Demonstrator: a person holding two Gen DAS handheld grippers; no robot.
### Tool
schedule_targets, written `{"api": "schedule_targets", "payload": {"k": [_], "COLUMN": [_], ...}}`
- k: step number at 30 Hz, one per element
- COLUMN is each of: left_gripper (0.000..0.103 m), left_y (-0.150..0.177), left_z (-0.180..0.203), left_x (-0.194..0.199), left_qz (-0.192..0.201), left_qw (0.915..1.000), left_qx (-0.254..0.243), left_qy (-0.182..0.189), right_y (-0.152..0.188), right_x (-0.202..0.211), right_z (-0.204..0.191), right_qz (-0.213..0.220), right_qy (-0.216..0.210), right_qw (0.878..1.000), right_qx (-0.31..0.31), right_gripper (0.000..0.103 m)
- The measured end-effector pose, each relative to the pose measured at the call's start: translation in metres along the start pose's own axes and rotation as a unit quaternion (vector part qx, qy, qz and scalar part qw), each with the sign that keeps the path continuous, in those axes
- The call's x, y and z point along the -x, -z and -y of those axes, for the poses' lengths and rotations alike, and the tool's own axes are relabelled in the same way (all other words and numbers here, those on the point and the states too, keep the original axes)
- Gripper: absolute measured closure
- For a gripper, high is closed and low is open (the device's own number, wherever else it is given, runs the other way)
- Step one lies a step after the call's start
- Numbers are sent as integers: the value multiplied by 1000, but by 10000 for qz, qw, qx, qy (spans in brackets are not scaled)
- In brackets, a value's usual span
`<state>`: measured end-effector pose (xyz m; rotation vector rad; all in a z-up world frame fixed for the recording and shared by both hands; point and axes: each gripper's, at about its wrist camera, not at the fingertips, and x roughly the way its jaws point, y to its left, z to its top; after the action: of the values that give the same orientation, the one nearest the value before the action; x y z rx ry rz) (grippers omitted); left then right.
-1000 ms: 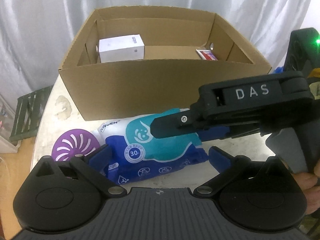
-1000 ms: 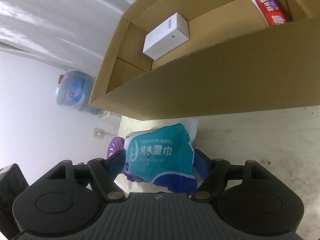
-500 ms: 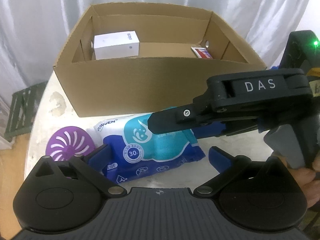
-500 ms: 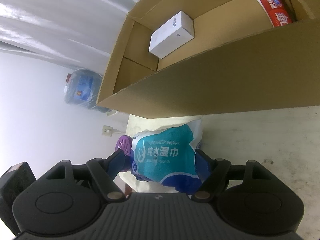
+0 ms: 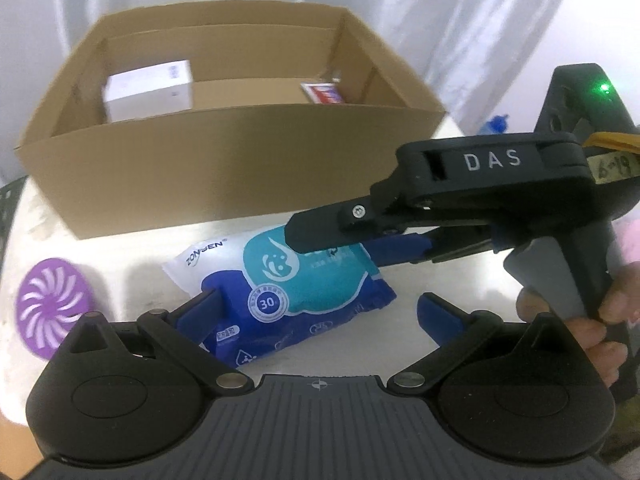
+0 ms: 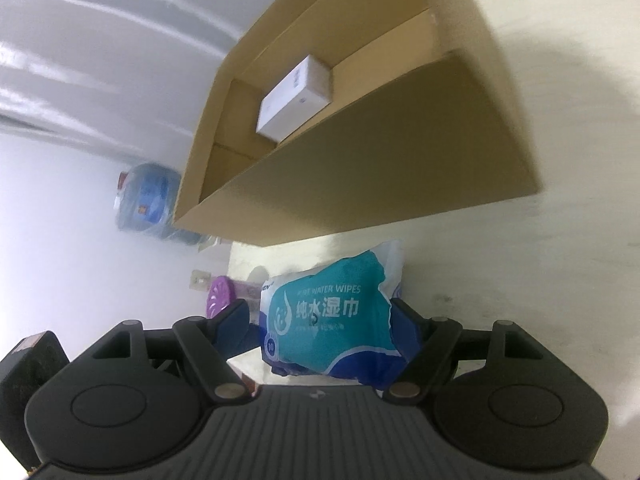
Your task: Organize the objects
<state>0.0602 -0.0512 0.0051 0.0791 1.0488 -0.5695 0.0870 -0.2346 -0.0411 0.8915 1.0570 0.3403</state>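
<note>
ZONSEN wipes pack (image 5: 288,280), "WATER WIPES", "30"

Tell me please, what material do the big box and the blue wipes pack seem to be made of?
Big box: plain brown cardboard, matte, with folded flaps inside. Wipes pack: most likely soft plastic film, glossy and printed; it wrinkles and catches the light.

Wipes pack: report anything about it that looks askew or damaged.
The wipes pack lies skewed on the table, outside the cardboard box, squeezed and buckled between the right gripper's fingers. No tear shows.
</note>
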Motion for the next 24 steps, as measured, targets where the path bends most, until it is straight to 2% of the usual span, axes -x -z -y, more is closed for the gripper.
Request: {"api": "schedule_targets", "payload": {"k": [8,13,17,24], "left_gripper": [0,0,0,0], "left_y": [-2,3,7,25], "left_z": [18,14,5,-30], "left_x": [-6,7,28,70], "left_qz": [32,187,513,1026], "left_qw": [9994,9993,9986,9917], "left_qx": [-221,-92,-63,167], "left_qy": [278,312,56,-754], "right_y": [1,4,7,13], "right_x": [25,35,49,54], "right_z": [19,16,1,-45], "right_qz": [341,529,757,938], "right_qy": [158,431,752,959], "right_qw": [9991,9976,9941,9869], "right_qx": [-214,-83,204,898], "right_gripper": [25,25,25,25]}}
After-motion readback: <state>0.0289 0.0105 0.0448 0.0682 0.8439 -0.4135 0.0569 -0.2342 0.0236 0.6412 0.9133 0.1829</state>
